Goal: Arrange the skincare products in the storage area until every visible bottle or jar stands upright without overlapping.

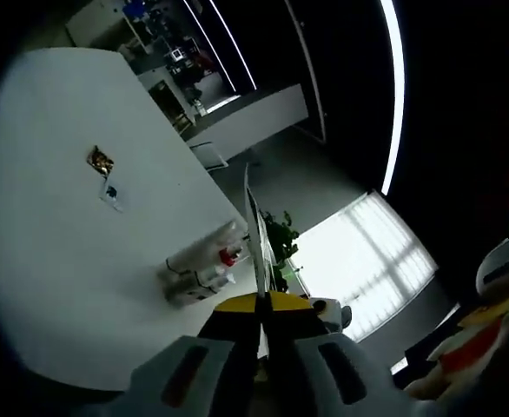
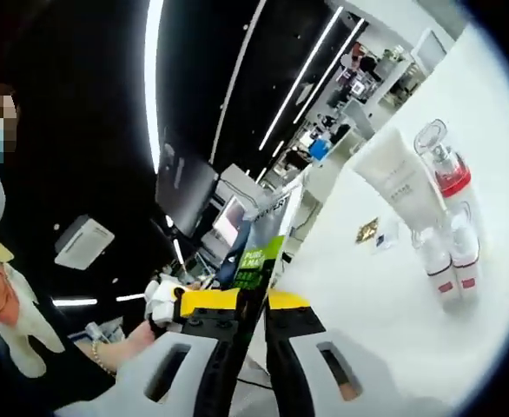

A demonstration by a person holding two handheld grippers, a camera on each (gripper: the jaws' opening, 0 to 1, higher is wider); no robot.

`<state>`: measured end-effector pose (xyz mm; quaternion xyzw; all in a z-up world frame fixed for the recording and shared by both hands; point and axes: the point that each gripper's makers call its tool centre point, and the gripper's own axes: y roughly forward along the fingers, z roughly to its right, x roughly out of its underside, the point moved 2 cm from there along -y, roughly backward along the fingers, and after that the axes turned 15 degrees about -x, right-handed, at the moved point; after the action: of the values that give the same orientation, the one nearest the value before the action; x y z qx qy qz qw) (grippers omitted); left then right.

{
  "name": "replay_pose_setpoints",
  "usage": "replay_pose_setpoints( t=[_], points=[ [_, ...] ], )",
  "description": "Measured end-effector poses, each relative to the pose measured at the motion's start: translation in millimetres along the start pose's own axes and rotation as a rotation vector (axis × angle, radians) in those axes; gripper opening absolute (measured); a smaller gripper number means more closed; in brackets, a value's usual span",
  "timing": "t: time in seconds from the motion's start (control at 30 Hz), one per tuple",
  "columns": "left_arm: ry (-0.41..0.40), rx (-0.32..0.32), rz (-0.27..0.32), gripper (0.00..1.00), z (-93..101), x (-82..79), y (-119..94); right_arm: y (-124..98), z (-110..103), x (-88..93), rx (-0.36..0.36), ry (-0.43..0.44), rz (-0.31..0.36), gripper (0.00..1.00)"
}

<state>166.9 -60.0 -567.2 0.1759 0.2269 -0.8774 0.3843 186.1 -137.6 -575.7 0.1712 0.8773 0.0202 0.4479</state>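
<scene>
My left gripper (image 1: 261, 306) is shut on a thin flat pack (image 1: 254, 228), seen edge-on as it rises from the jaws. My right gripper (image 2: 253, 306) is shut on a flat pack (image 2: 260, 245) with a green and white label. On the white table (image 1: 55, 261) a tight cluster of skincare products (image 1: 201, 269) stands beyond the left jaws. In the right gripper view it is a white tube (image 2: 399, 184), a clear-capped bottle with a red band (image 2: 443, 169) and two small white bottles with red labels (image 2: 450, 265), touching each other.
A small gold item (image 1: 101, 160) and a white card (image 1: 112, 194) lie on the table further out, the gold item (image 2: 367, 230) left of the bottles in the right gripper view. A person's hand (image 2: 161, 306) shows beside the right jaws. The table edge (image 1: 224, 187) runs close behind the cluster.
</scene>
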Motion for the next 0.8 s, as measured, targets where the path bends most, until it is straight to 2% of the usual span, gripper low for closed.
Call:
replay_pose_setpoints(
  t=[0.23,0.33,0.57,0.8],
  points=[
    [-0.011,0.0,-0.007,0.0,-5.1,-4.0,5,1,-6,-0.3,-0.045,-0.03,-0.024,0.44],
    [-0.012,-0.004,-0.009,0.0,-7.3,-3.9,7,0,-7,0.7,-0.056,-0.051,-0.038,0.54],
    [-0.038,-0.014,-0.011,0.0,-15.8,-3.6,12,-1,-7,7.6,-0.067,-0.082,-0.096,0.69],
    [-0.05,-0.037,-0.017,0.0,-26.5,-3.4,21,-7,-3,19.7,-0.031,-0.148,-0.181,0.84]
  ],
)
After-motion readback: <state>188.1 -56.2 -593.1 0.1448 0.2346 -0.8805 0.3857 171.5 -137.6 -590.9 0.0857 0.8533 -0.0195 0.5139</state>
